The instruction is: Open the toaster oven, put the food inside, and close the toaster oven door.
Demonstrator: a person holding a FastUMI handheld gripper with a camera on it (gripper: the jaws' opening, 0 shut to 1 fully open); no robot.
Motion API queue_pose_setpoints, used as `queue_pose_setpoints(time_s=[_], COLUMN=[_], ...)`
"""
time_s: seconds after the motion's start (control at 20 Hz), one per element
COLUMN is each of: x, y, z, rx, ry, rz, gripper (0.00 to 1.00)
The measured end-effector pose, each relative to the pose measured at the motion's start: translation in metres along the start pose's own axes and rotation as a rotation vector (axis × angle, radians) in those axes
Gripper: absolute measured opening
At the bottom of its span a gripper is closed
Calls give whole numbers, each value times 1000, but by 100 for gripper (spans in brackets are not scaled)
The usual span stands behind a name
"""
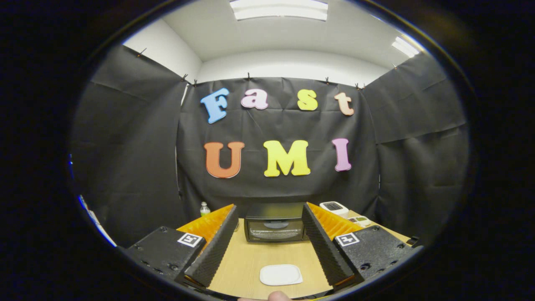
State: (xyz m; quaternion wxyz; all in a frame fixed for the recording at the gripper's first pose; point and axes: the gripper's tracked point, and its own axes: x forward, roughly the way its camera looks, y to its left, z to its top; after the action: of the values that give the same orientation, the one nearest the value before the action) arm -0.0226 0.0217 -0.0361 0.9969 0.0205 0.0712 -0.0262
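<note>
A black toaster oven (275,223) stands on the wooden table (250,259) at the back, its glass door closed. It sits beyond my fingertips, framed between them. A white plate (281,274) lies flat on the table nearer to me, between the two fingers; whether anything lies on it I cannot tell. My gripper (269,211) is open, its fingers spread wide with nothing between them, held above the table and well short of the oven.
A small clear bottle (204,208) stands at the back left of the table. A white device (334,207) and a smaller flat item (359,220) lie at the back right. Black cloth walls enclose the booth. A fingertip (278,296) of a person shows at the bottom.
</note>
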Motion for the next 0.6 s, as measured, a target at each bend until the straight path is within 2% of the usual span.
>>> queue_pose_setpoints(time_s=[0.6], x=[-2], y=[-4], z=[2], rx=[10], ry=[1], rz=[1], gripper=[100])
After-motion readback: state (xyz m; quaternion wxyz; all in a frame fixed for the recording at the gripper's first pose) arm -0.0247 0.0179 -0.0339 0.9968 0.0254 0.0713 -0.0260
